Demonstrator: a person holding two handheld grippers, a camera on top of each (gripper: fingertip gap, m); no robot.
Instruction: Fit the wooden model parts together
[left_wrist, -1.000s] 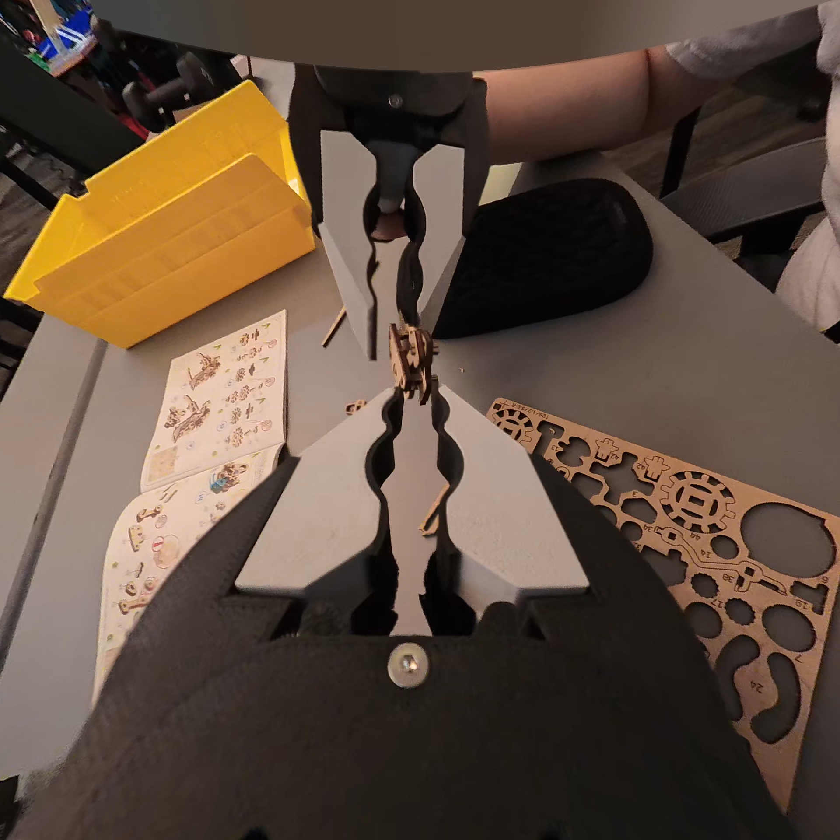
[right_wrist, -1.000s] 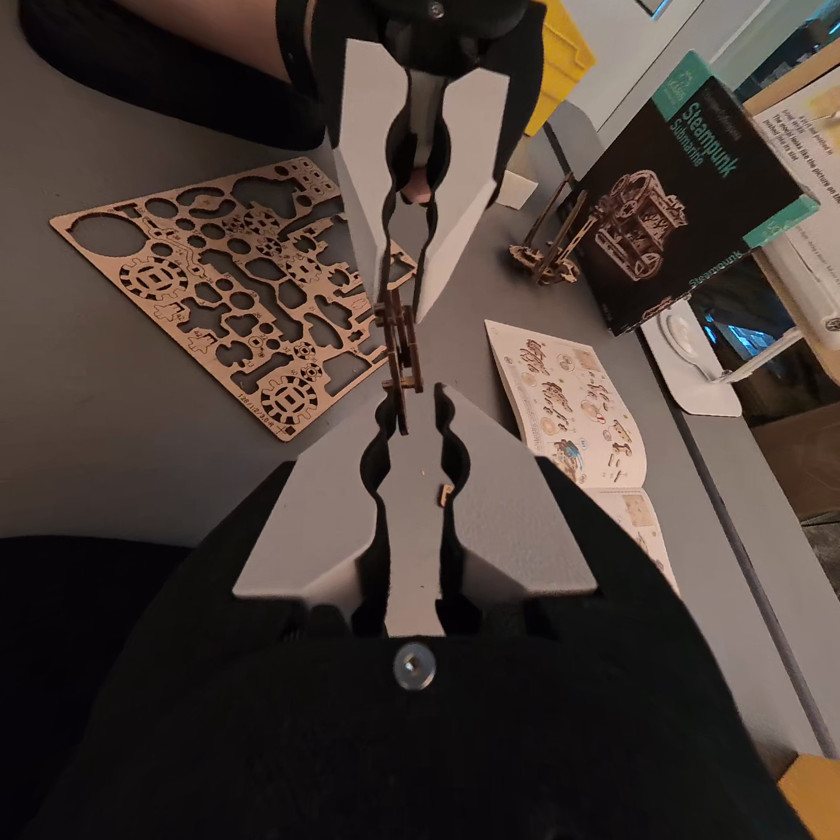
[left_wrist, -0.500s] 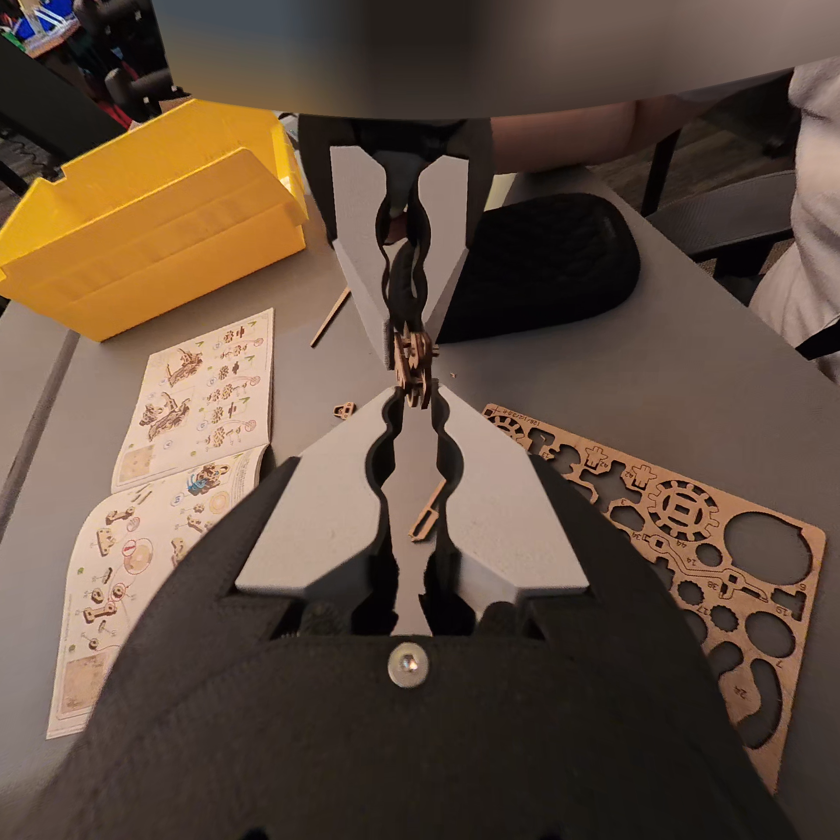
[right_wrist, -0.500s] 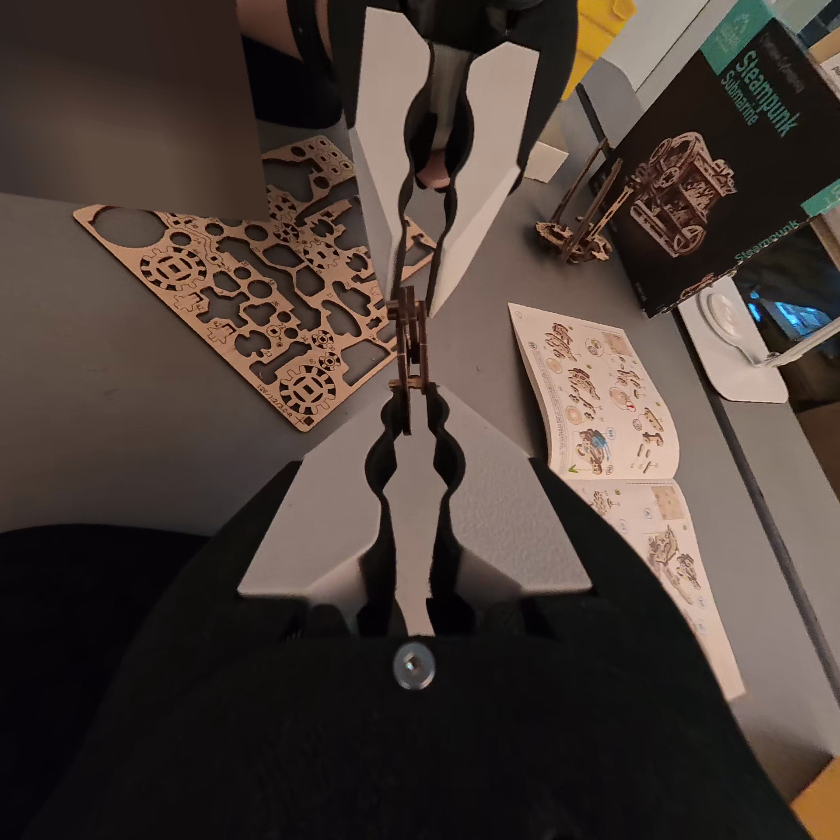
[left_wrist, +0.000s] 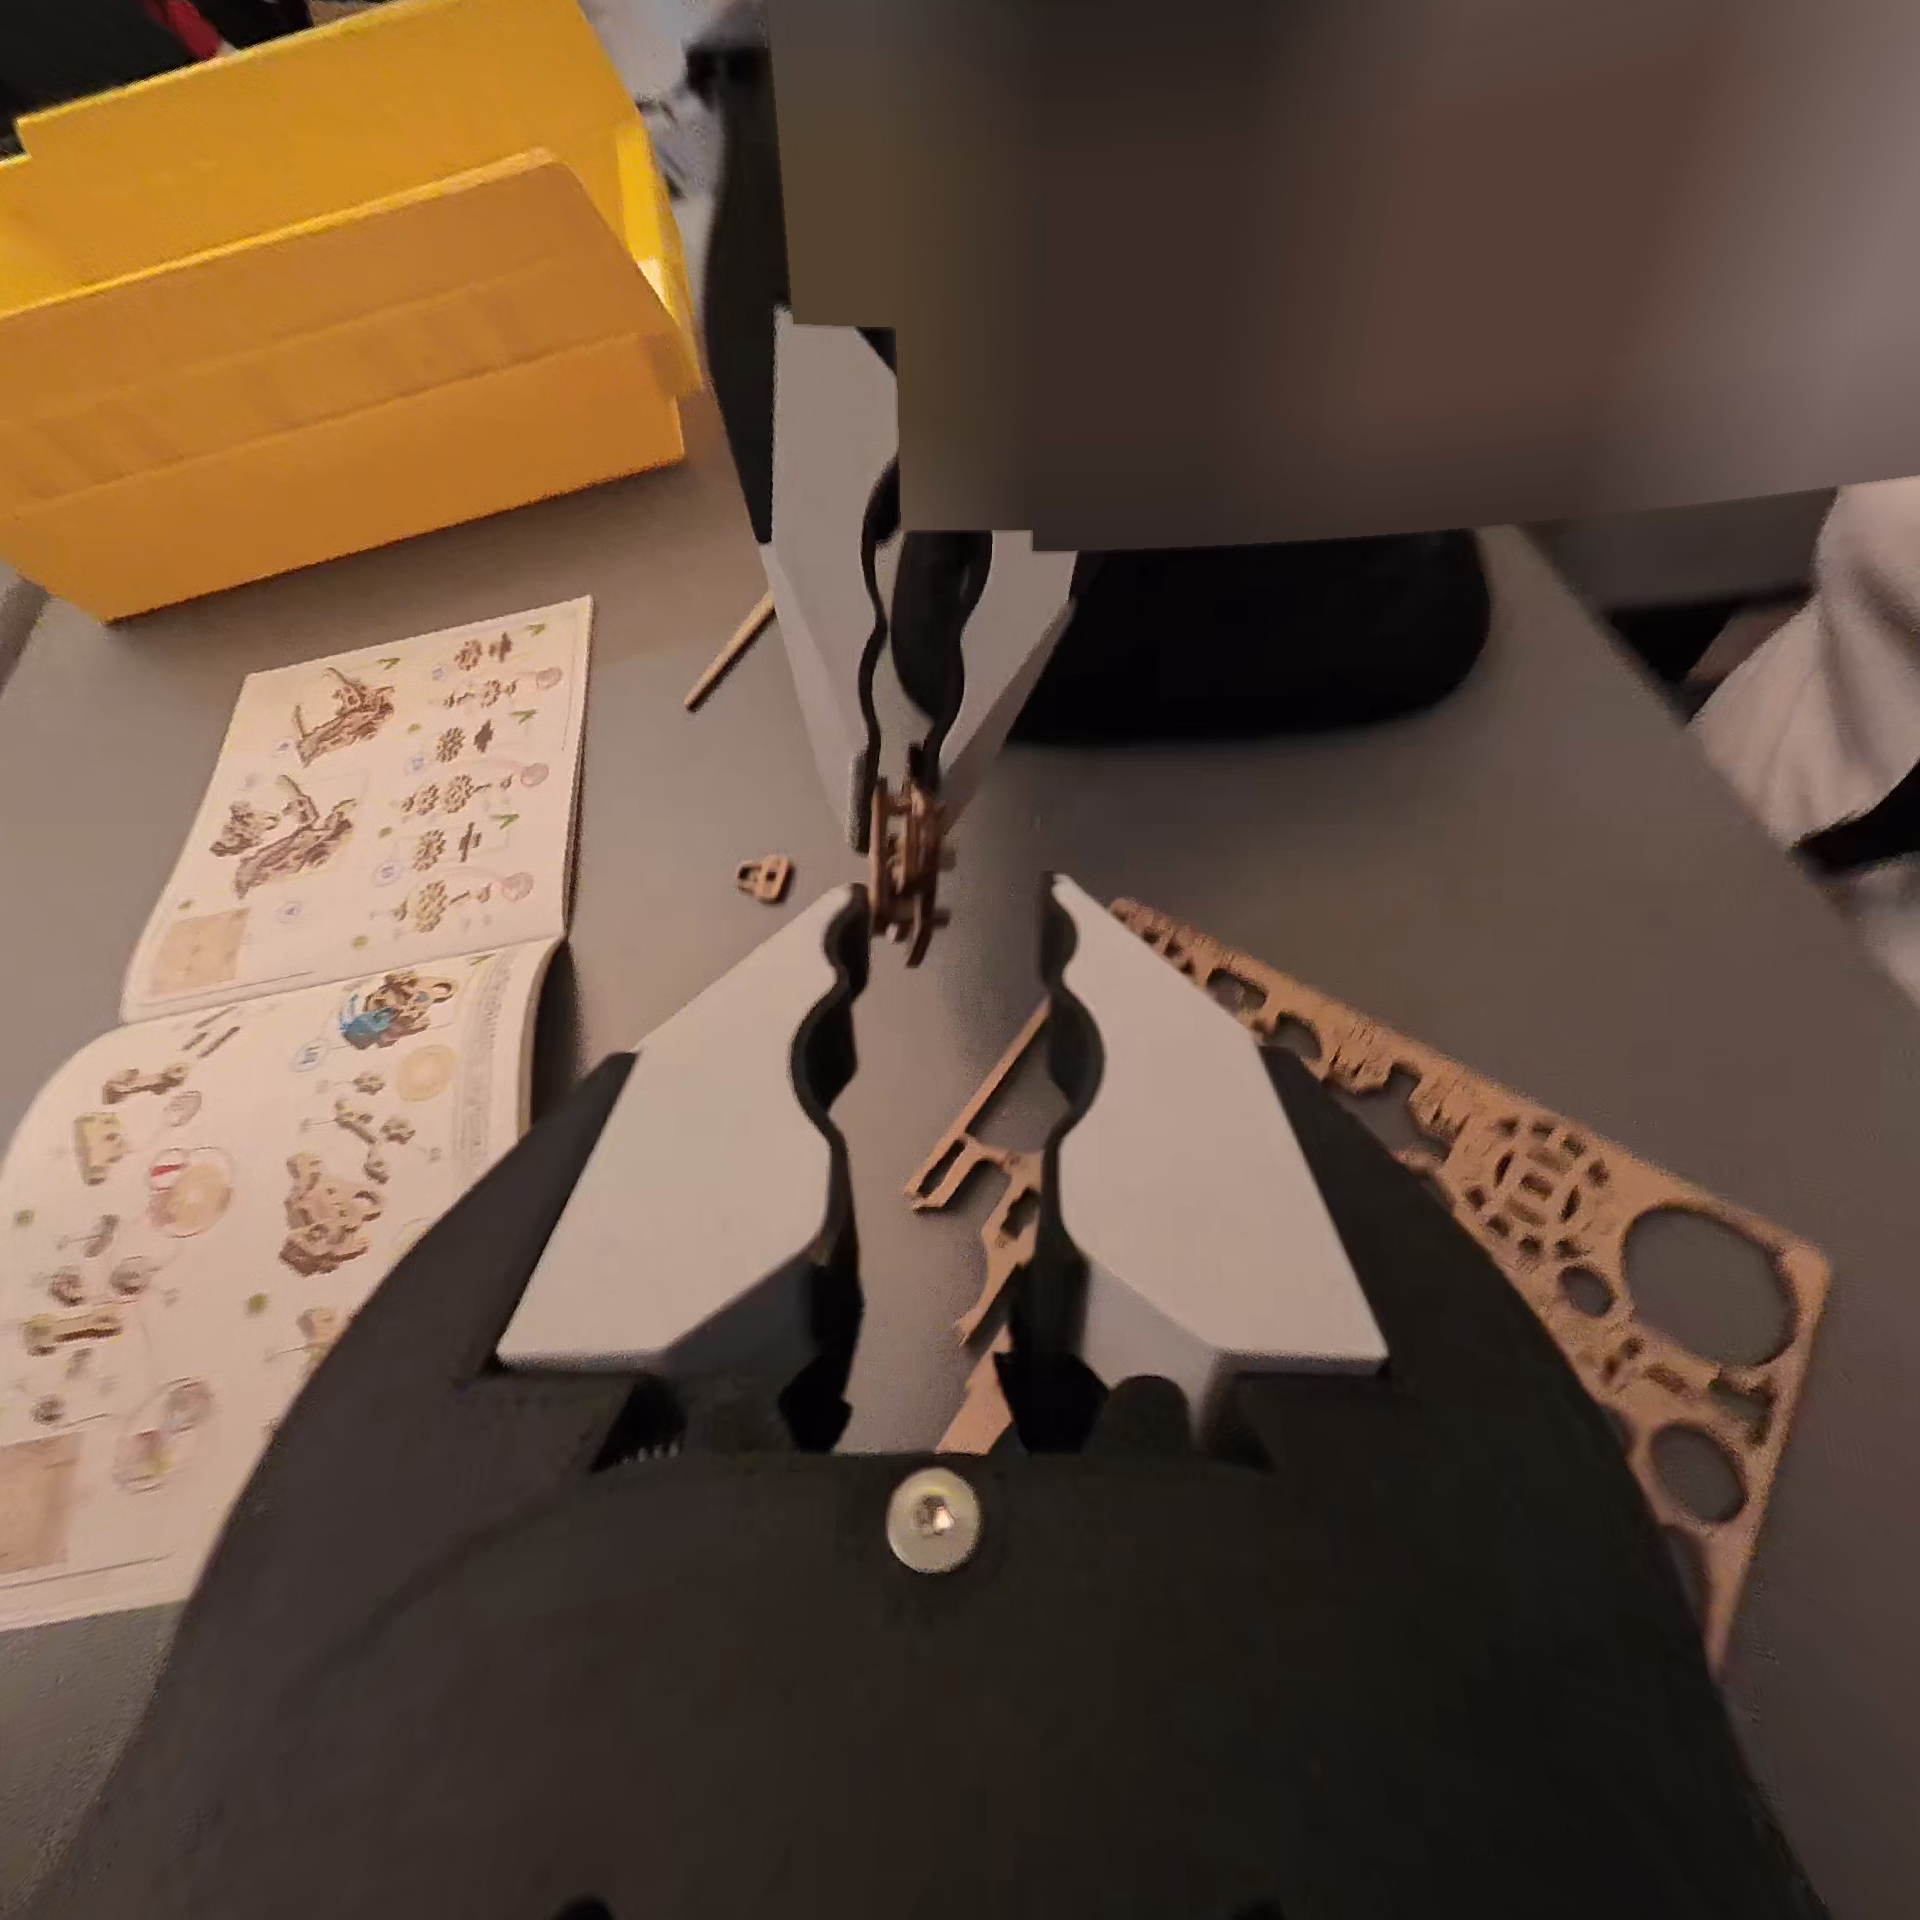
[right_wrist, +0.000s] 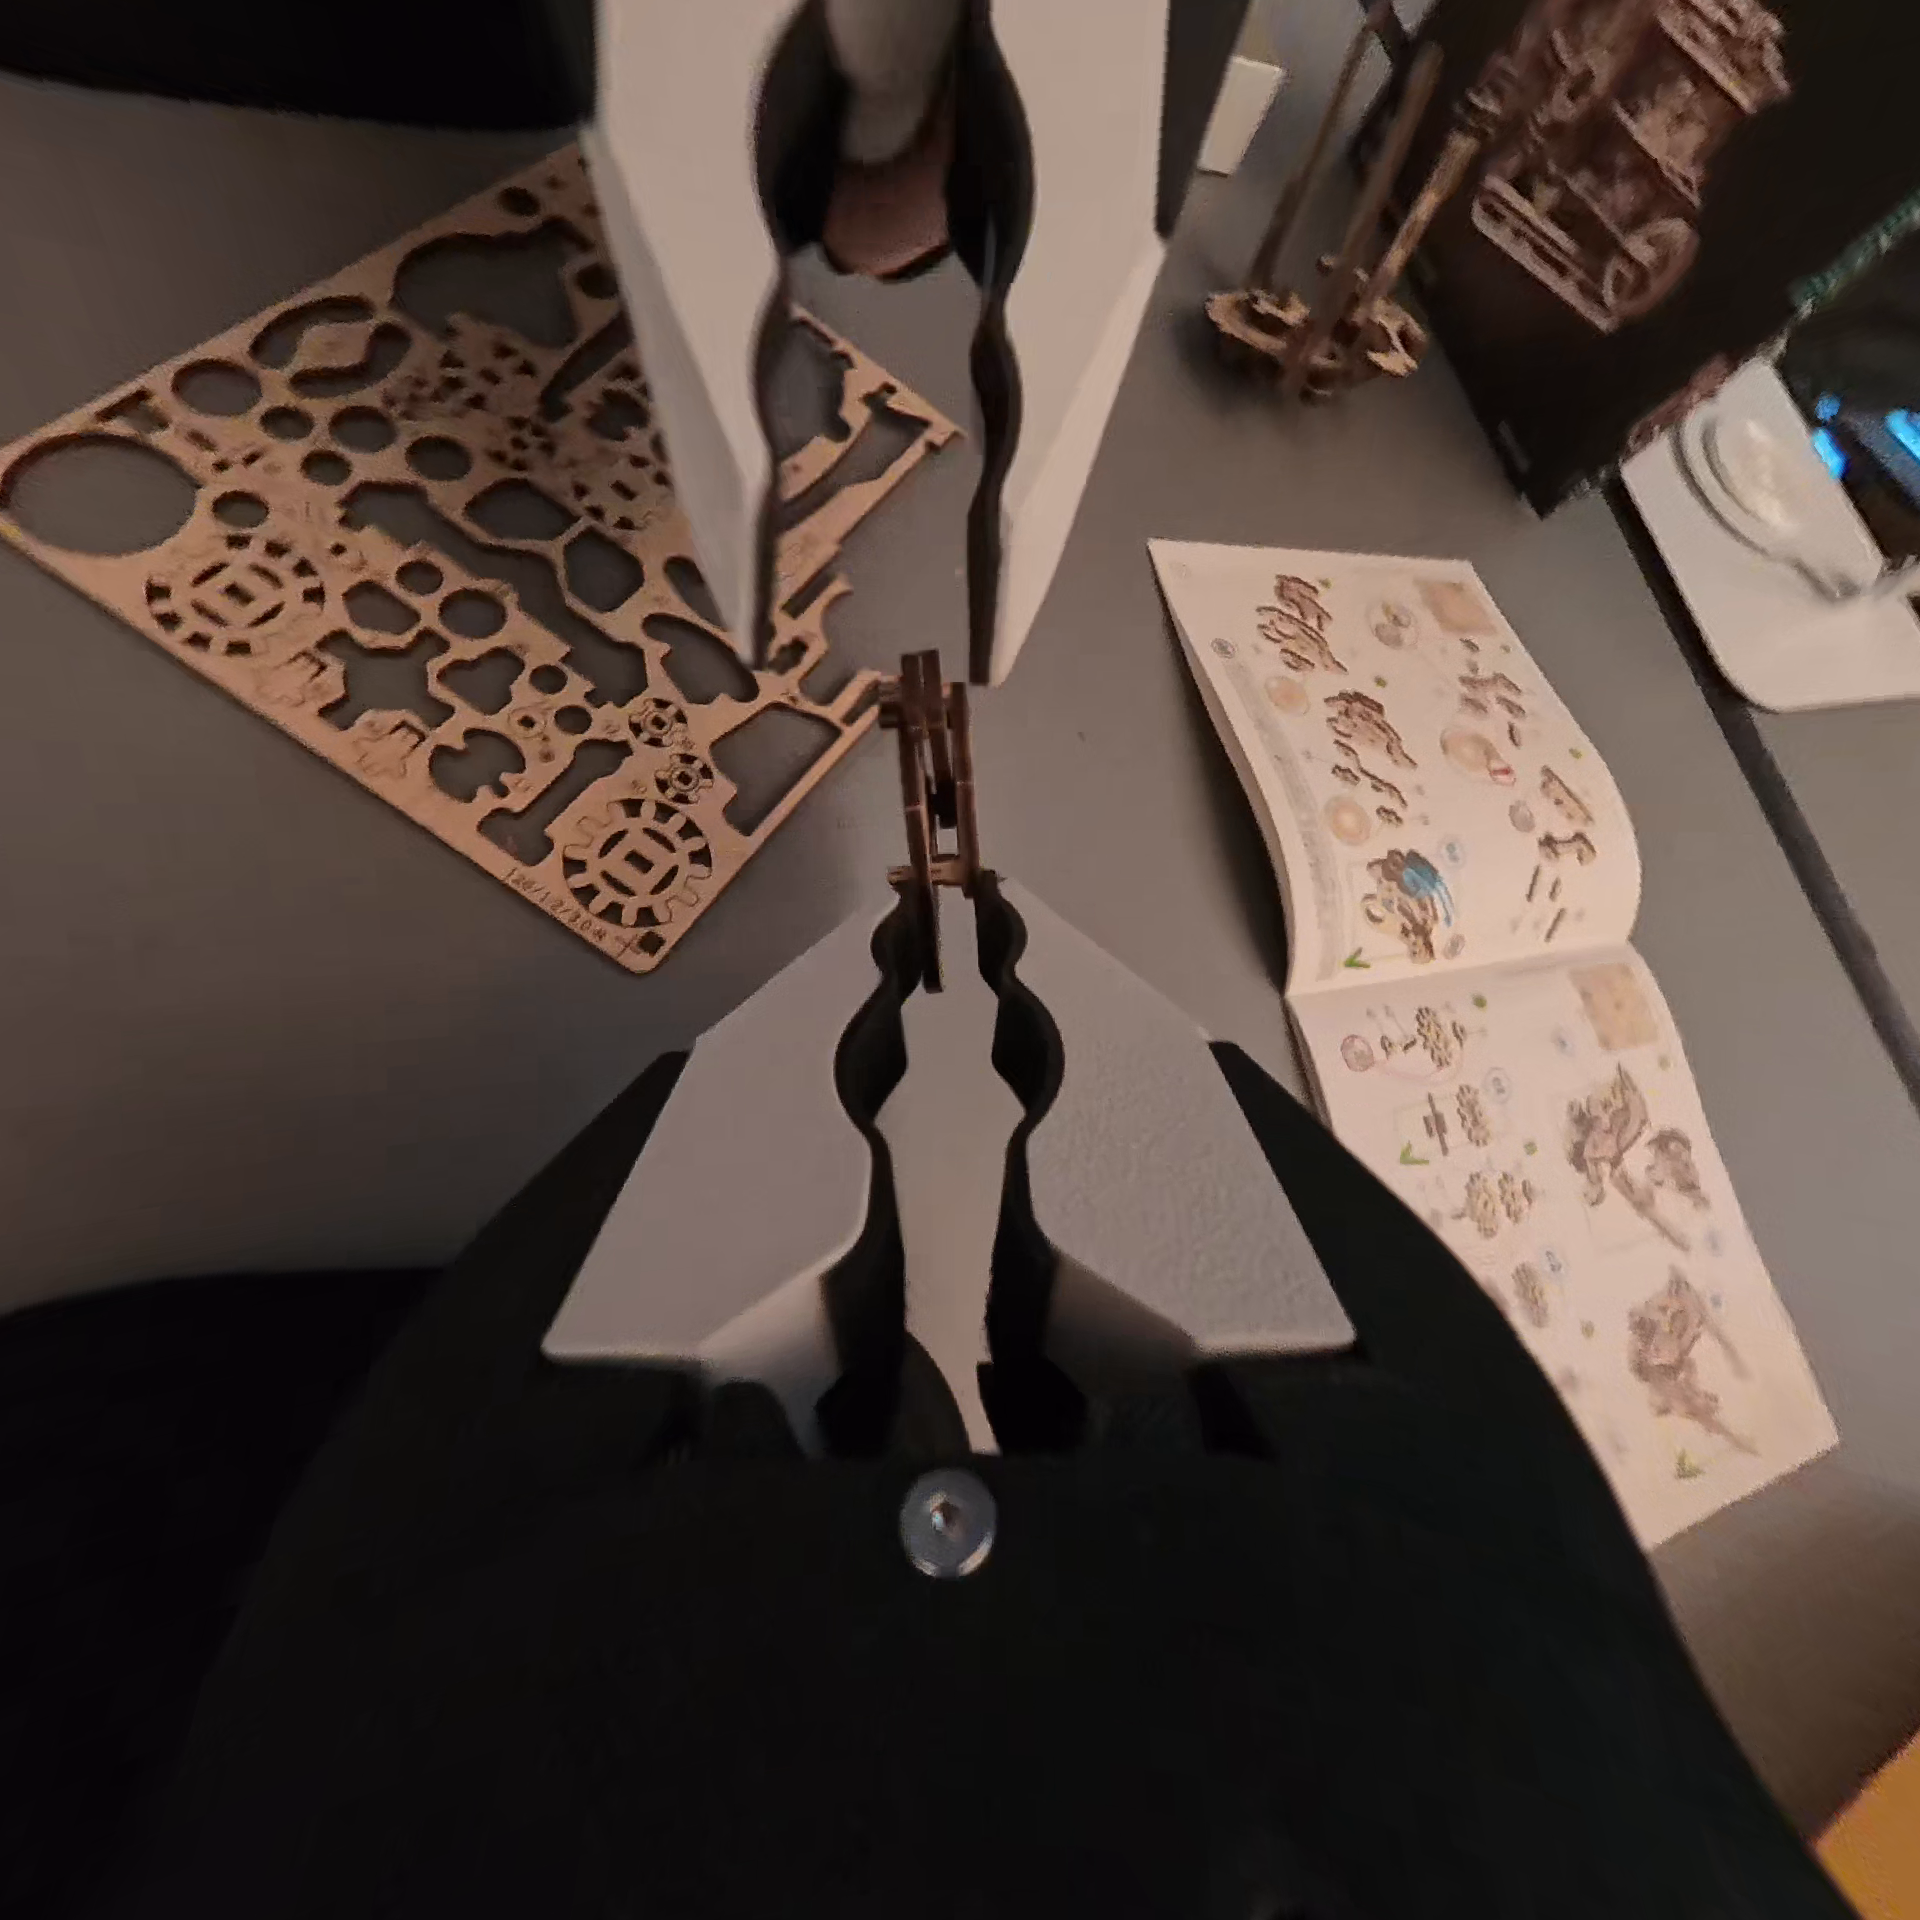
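A small wooden assembly (right_wrist: 933, 769) of joined flat parts hangs above the grey table. My right gripper (right_wrist: 940, 914) is shut on its near end. My left gripper (left_wrist: 951, 894) is open, with its jaws spread to either side of the assembly's tip (left_wrist: 906, 862) and apart from it. In the left wrist view the right gripper (left_wrist: 899, 800) comes from the far side and holds the assembly. In the right wrist view the left gripper (right_wrist: 873, 655) stands open just beyond the assembly.
A punched-out wooden sheet (left_wrist: 1507, 1174) lies at the right, with a loose long part (left_wrist: 977, 1122) under my left gripper. An open instruction booklet (left_wrist: 343, 831), a small loose piece (left_wrist: 764, 876), a stick (left_wrist: 727, 655) and a yellow bin (left_wrist: 312, 312) lie left. A partly built model (right_wrist: 1320, 301) stands by a dark box (right_wrist: 1621, 208). One gripper's finger ends stand about 4 cm off the other's. About 6 cm separates my right fingertips from the small loose piece (left_wrist: 764, 876).
My left gripper has opened and let go of the wooden assembly. The right gripper still holds it. Both views have shifted closer.
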